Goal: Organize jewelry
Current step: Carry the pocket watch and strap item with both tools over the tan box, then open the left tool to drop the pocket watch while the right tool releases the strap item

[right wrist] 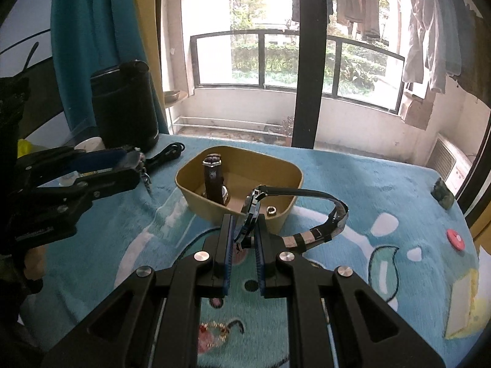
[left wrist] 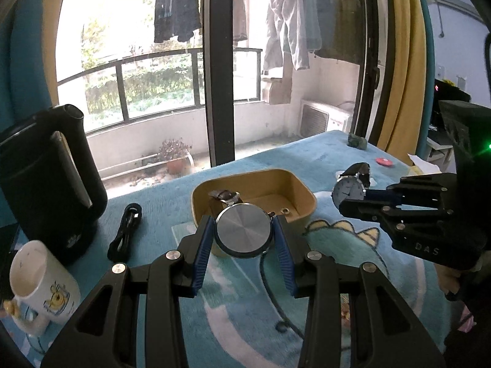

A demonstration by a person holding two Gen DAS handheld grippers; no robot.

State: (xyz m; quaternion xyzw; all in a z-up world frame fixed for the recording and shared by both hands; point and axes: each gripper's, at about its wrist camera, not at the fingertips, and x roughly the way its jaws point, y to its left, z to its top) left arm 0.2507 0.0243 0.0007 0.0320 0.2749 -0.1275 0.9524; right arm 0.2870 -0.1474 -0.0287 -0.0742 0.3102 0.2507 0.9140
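Note:
A tan bowl sits on the blue blanket. It holds a dark-strapped watch, which also shows in the left wrist view, and a small ring. My left gripper is shut on a round silver-backed watch just in front of the bowl; in the right wrist view this gripper is at the left. My right gripper is shut on a white-faced watch with a black strap, held near the bowl's right side. That watch and gripper show in the left view.
A black kettle, a white mug and a black cable lie to the left. A red disc and a green stone lie at the far right edge. A glass door stands behind.

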